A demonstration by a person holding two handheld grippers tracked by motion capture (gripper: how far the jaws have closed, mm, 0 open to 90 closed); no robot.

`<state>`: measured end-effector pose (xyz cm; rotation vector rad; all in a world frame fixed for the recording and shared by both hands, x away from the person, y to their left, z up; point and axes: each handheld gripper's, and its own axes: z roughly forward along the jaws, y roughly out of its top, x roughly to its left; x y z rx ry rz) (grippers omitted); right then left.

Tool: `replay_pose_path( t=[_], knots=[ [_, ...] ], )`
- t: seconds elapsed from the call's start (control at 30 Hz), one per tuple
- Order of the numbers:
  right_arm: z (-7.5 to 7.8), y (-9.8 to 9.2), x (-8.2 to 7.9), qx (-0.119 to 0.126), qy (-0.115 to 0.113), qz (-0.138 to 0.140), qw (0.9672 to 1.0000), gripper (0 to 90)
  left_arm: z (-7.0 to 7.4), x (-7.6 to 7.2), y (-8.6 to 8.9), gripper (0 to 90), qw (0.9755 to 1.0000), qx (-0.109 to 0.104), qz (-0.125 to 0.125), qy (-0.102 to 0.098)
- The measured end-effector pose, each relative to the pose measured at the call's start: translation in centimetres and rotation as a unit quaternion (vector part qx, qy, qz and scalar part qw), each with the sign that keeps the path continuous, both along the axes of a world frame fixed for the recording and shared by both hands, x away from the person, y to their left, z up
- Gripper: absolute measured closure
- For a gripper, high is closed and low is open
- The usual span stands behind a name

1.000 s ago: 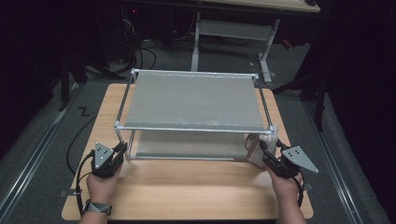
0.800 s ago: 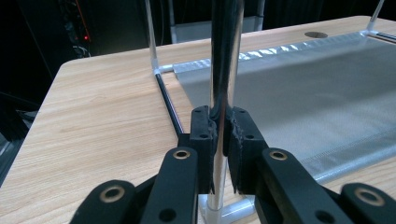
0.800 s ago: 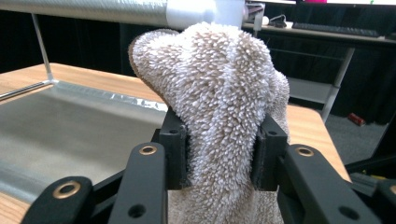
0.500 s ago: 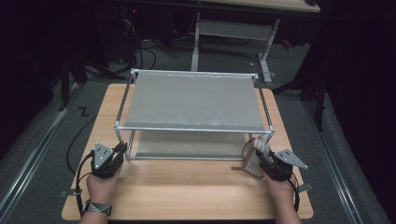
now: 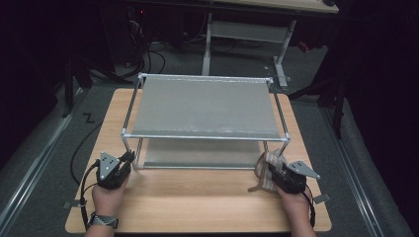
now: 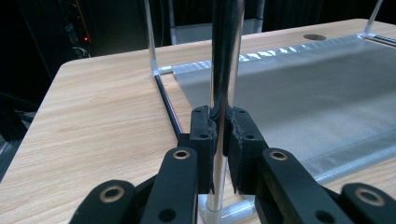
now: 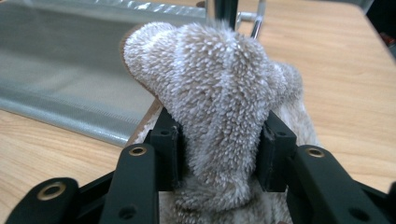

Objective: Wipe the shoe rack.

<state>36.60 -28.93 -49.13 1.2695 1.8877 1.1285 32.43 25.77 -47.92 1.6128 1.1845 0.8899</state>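
The left gripper [image 5: 127, 159] has its fingers [image 6: 204, 135] pinching the near left leg [image 6: 225, 60] of the rack [image 5: 205, 112], low down by the bench [image 5: 197, 197]. At the rack's near right leg, the right gripper [image 5: 269, 173] pinches a fluffy beige cloth [image 7: 219, 93]; its fingers [image 7: 168, 140] have just been opening slightly. Beyond them lies the rack's grey lower shelf [image 7: 60, 60].

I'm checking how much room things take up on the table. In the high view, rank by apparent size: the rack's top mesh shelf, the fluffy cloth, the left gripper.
1. Top mesh shelf, by far the largest.
2 and 3. Left gripper and fluffy cloth look alike; unranked.
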Motion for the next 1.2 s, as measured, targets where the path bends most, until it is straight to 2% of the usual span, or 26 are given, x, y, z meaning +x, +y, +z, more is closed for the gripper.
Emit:
replay_pose_path(
  t=[0.1, 0.23, 0.27, 0.3, 0.33, 0.37, 0.43, 0.5, 0.57, 0.67, 0.7, 0.8, 0.87, 0.9, 0.97, 1.0, 1.07, 1.17, 1.2],
  knots=[
    [0.6, 0.0, -0.2, -0.001, -0.013, -0.002, 0.9999, 57.1, 0.0, 0.0, 0.0, 81.3, 1.0000, 0.000, -0.002, 0.000],
    [2.4, 0.1, -0.5, 0.006, -0.041, -0.006, 0.9991, 56.4, 0.0, 0.1, 0.0, 81.3, 1.0000, 0.000, -0.003, -0.001],
    [2.9, 0.1, -0.5, 0.010, -0.049, -0.005, 0.9988, 56.0, 0.0, 0.1, 0.0, 81.2, 1.0000, 0.000, -0.002, 0.000],
    [4.0, 0.1, -0.6, 0.010, -0.065, -0.006, 0.9978, 55.5, 0.0, 0.1, 0.0, 81.3, 1.0000, 0.000, -0.002, 0.000],
    [4.0, 0.1, -0.6, 0.010, -0.065, -0.006, 0.9978, 55.5, 0.0, 0.1, 0.0, 81.3, 1.0000, 0.000, -0.002, 0.000],
    [5.5, 0.2, -0.7, 0.014, -0.082, -0.004, 0.9965, 55.5, 0.0, 0.1, -0.1, 81.3, 1.0000, 0.000, -0.002, 0.000],
    [5.9, 0.2, -0.8, 0.013, -0.087, -0.004, 0.9961, 55.4, 0.0, 0.1, -0.1, 81.3, 1.0000, 0.001, -0.001, 0.000],
    [7.4, 0.1, -0.8, 0.012, -0.109, 0.001, 0.9940, 54.9, 0.0, 0.1, -0.1, 81.3, 1.0000, 0.000, -0.001, 0.000],
    [7.9, 0.1, -0.8, 0.009, -0.108, 0.001, 0.9941, 54.6, 0.0, 0.1, -0.2, 81.3, 1.0000, 0.000, -0.003, 0.000],
    [7.7, 0.0, -0.6, 0.012, -0.109, 0.001, 0.9940, 56.1, 0.0, 0.1, -0.2, 81.3, 1.0000, 0.000, -0.003, 0.000],
    [7.3, -0.1, -0.6, 0.020, -0.110, 0.002, 0.9937, 58.7, 0.0, 0.1, -0.2, 81.3, 1.0000, -0.001, -0.003, 0.000],
    [6.6, -0.2, -0.5, 0.024, -0.104, 0.005, 0.9943, 59.3, 0.0, 0.1, -0.2, 81.2, 1.0000, -0.001, -0.003, -0.001],
    [5.4, -0.2, -0.2, 0.018, -0.081, 0.004, 0.9966, 59.8, 0.0, 0.1, -0.2, 81.2, 1.0000, -0.002, -0.003, -0.001],
    [4.1, -0.2, 0.1, 0.013, -0.058, 0.004, 0.9982, 60.5, 0.0, 0.1, -0.2, 81.2, 1.0000, -0.002, -0.003, -0.001],
    [3.6, -0.2, 0.2, 0.012, -0.053, 0.002, 0.9985, 60.6, 0.0, 0.1, -0.2, 81.2, 1.0000, -0.003, -0.003, -0.001],
    [2.3, -0.2, 0.4, 0.010, -0.036, 0.003, 0.9993, 60.9, 0.0, 0.1, -0.2, 81.2, 1.0000, -0.003, -0.003, -0.001],
    [2.1, -0.3, 0.4, 0.008, -0.032, 0.004, 0.9994, 61.0, -0.1, 0.1, -0.2, 81.2, 1.0000, -0.004, -0.003, -0.001],
    [0.6, -0.3, 0.6, 0.009, -0.010, 0.003, 0.9999, 61.7, -0.1, 0.1, -0.2, 81.1, 1.0000, -0.006, -0.003, -0.002],
    [0.6, -0.3, 0.6, 0.009, -0.010, 0.003, 0.9999, 61.7, -0.1, 0.1, -0.2, 81.1, 1.0000, -0.006, -0.003, -0.002]
  ],
)
